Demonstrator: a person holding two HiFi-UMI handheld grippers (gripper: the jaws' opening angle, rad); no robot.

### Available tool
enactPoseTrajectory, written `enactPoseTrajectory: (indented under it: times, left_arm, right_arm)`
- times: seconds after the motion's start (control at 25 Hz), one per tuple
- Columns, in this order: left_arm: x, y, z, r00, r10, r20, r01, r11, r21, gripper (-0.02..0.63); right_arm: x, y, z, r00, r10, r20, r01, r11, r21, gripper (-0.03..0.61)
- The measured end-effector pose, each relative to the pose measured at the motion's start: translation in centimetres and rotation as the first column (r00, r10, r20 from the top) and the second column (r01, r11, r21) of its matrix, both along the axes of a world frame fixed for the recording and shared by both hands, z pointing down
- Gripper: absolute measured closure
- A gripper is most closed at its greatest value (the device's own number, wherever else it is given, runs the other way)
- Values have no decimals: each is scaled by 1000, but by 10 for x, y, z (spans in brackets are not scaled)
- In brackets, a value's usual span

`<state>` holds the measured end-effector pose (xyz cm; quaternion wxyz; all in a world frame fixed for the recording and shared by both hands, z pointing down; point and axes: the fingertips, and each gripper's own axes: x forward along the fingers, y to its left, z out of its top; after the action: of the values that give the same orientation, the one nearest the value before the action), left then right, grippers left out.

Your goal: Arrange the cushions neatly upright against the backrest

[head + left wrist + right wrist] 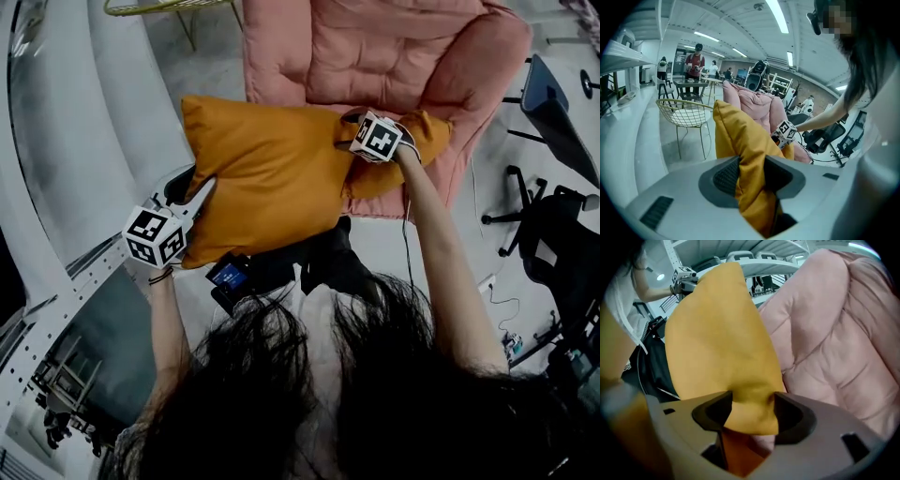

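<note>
A large orange cushion (pixel 272 173) hangs in the air in front of the pink armchair (pixel 375 47). My left gripper (pixel 202 192) is shut on its lower left corner; in the left gripper view the fabric (pixel 740 136) is pinched between the pads of this gripper (pixel 752 176). My right gripper (pixel 352 131) is at the cushion's right edge. Its jaws stand wide, and the cushion's corner (pixel 717 333) lies loosely between them at the gripper (pixel 752 411). A second orange cushion (pixel 417 155) lies on the armchair seat under my right hand.
The padded pink backrest (pixel 834 333) is right behind the cushion. A yellow wire chair (pixel 689 115) stands to the left, a black office chair (pixel 562 234) to the right. A dark bag (pixel 281 267) lies on the floor by the person's feet. People stand far off (pixel 696 58).
</note>
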<state>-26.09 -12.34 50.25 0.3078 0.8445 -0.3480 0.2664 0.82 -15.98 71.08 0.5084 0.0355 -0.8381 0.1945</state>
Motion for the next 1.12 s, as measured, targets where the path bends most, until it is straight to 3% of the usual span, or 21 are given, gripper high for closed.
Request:
enactPoseTrajectory:
  times: [0.12, 0.24, 0.36, 0.4, 0.48, 0.56, 0.6, 0.76, 0.96, 1.04, 1.12]
  left_arm:
    - [-3, -3, 1, 1000, -9, -5, 9, 1000, 2, 445]
    - [-3, -5, 1, 1000, -20, -10, 21, 1000, 1, 443]
    - [-2, -5, 2, 999, -29, -20, 29, 1000, -2, 444]
    - [-2, -5, 0, 999, -32, -30, 32, 999, -4, 443]
    - [2, -5, -8, 998, -31, -61, 30, 1000, -7, 443]
    - [10, -3, -20, 997, -11, -78, 11, 1000, 2, 443]
    - [14, -3, -26, 997, 2, -77, -1, 1000, 12, 443]
    - [25, -3, -48, 998, 11, -69, -6, 997, 75, 445]
    - [34, -8, -77, 993, 27, -118, -9, 988, 154, 443]
    - [41, -14, -87, 991, 53, -119, -28, 980, 198, 444]
    - [48, -23, -98, 991, 84, -101, -55, 965, 255, 443]
  right_arm:
    - [-8, 2, 2, 999, 32, 19, -31, 998, -50, 359]
    - [-10, 5, 0, 995, 101, 8, -101, 995, -14, 414]
    - [-7, 8, -3, 963, 270, 1, -270, 963, 23, 490]
    - [-4, 6, -6, 933, 361, 12, -361, 933, 14, 513]
    - [3, 3, -13, 834, 550, 54, -547, 835, -54, 541]
    - [12, 6, -25, 728, 679, 94, -665, 733, -146, 546]
    - [17, 10, -31, 692, 714, 105, -693, 698, -179, 548]
    - [33, 15, -58, 584, 796, 159, -752, 604, -263, 549]
    - [55, 0, -115, 340, 893, 295, -809, 438, -392, 549]
    - [66, -8, -135, 289, 895, 339, -826, 412, -385, 549]
    - [75, -12, -151, 271, 888, 372, -837, 408, -364, 549]
